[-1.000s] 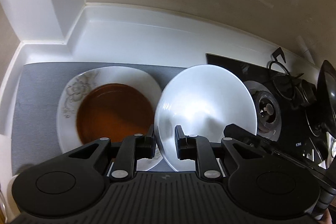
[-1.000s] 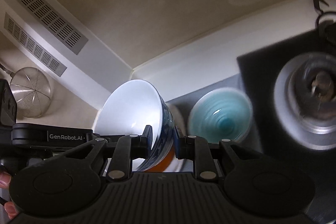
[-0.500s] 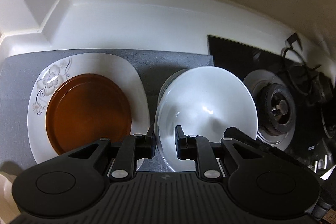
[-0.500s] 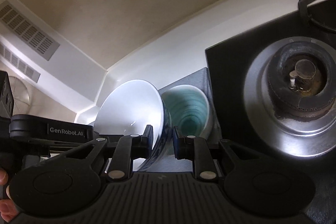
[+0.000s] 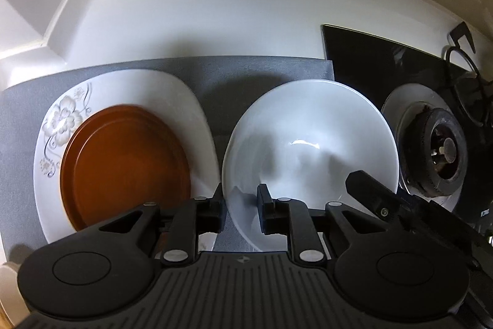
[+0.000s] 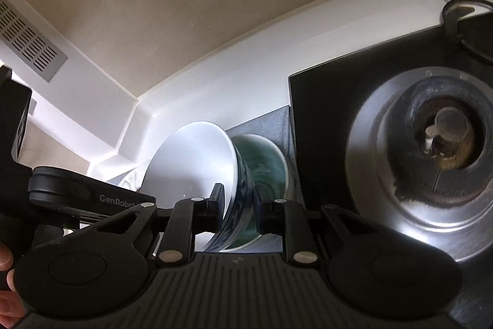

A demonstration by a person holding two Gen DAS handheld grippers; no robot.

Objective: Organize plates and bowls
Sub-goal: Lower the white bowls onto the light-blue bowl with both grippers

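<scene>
Both grippers pinch the rim of one white bowl with a dark blue outside (image 5: 308,150). My left gripper (image 5: 240,205) is shut on its near left rim. My right gripper (image 6: 235,207) is shut on its right rim, where the bowl (image 6: 191,162) shows tilted. It sits inside or just over a teal-glazed bowl (image 6: 268,168) on the grey mat (image 5: 255,76). Whether they touch is hidden. Left of them a brown plate (image 5: 123,162) lies on a white square floral plate (image 5: 148,91).
A black glass hob with a steel burner (image 6: 431,162) borders the mat's right edge; it also shows in the left wrist view (image 5: 431,150). A white raised backsplash (image 5: 200,20) runs behind. A vent grille (image 6: 30,45) is on the left wall.
Both grippers have carried the white bowl down and right, from beside the teal bowl to over and into it. The teal bowl is now mostly covered.
</scene>
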